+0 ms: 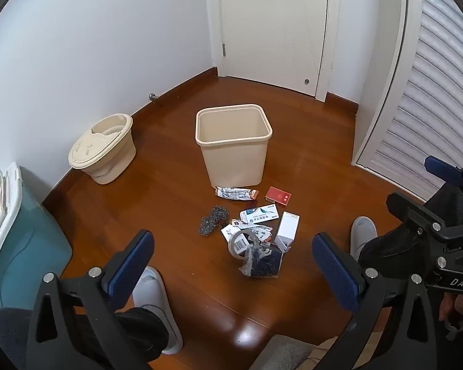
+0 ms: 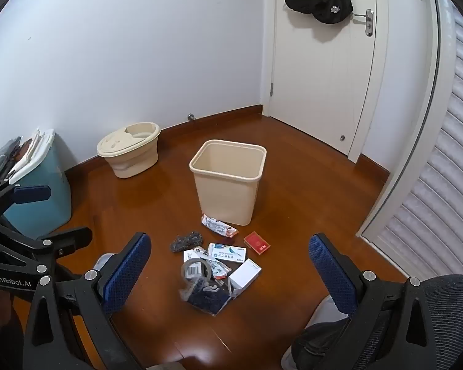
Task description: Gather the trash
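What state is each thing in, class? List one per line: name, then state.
Beige bin: upright, empty.
Door: shut.
White box: lying on floor.
Red packet: flat on floor.
Left tongs: open, empty.
Right tongs: open, empty.

A beige waste bin [image 2: 230, 182] stands open and empty on a glossy brown wooden floor [image 2: 308, 203]. Just in front of it lies a small scatter of trash: a crumpled silver wrapper [image 2: 217, 225] nearly touching the bin's base, a red card box [image 2: 256, 243], a dark wire scourer [image 2: 185, 241], a white and teal packet [image 2: 227, 252], a white box [image 2: 244, 274], a roll of tape [image 2: 196, 269] and a clear bag of dark cloth [image 2: 208, 296]. The right gripper [image 2: 228, 271] hangs above the pile, blue pads spread wide with nothing between them. The left gripper [image 2: 31, 212] juts in from the left edge. A beige mop bucket [image 2: 129, 151] sits by the white wall
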The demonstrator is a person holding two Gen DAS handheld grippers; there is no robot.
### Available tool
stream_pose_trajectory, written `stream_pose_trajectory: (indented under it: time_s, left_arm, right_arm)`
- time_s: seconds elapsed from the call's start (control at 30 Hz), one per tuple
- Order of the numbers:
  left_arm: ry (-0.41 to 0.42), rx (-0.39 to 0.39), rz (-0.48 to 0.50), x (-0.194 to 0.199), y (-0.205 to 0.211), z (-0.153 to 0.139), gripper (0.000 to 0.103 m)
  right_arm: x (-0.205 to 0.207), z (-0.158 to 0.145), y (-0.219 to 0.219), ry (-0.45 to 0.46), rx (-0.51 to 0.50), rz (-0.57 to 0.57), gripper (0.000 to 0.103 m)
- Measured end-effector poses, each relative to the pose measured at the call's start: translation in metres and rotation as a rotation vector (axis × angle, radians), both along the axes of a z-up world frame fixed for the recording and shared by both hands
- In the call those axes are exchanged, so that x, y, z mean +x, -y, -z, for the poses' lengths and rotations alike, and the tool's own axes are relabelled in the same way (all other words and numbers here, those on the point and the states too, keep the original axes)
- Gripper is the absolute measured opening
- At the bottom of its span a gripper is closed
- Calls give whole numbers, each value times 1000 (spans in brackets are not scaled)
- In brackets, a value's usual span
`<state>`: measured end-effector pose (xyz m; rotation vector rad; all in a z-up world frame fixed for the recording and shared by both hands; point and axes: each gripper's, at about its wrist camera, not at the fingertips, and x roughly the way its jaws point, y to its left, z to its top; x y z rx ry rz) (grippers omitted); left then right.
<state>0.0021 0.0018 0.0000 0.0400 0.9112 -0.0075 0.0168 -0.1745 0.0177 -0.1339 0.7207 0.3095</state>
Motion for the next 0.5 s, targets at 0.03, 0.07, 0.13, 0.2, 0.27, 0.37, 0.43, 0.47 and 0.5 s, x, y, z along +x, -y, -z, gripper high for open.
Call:
stream_pose_trajectory:
  time_s: [0.03, 0.07, 0.13, 0.2, 0.27, 0.37, 0.43, 0.47, 0.5]
  left_arm:
    - [2, 1, -3, 1, -1, 0, 103]
    - [4, 1, -4, 3, -2, 0, 103]
    - [12, 5, -4, 6, -2, 0, 103]
    - [4, -1, 9, 5, -2, -4, 103]
    - [20, -2, 7, 0, -4, -4, 103]
    - [22, 0, 2, -2, -1, -3, 103]
    - [21, -2, -1, -1, -1, -3, 103]
    - [21, -3, 0, -1, -1, -3, 103]
    - [21, -2, 1, -1, -2, -3, 103]
  right_arm:
    - [0, 0, 0, 2, 0, -1, 103]
    - [0, 0, 0, 1, -2, -1, 103]
    - [0, 0, 0, 1, 1, -1, 103]
    - [0, 0, 0, 3, 4, 0, 103]
    - [0, 0, 0, 2, 4, 0, 103]
    - [1, 1, -1, 0, 2, 0, 103]
    - [1, 0, -1, -1, 2, 0, 103]
    - [0, 0, -1, -1, 2, 0, 103]
    - [0, 0, -1, -1, 2, -1, 103]
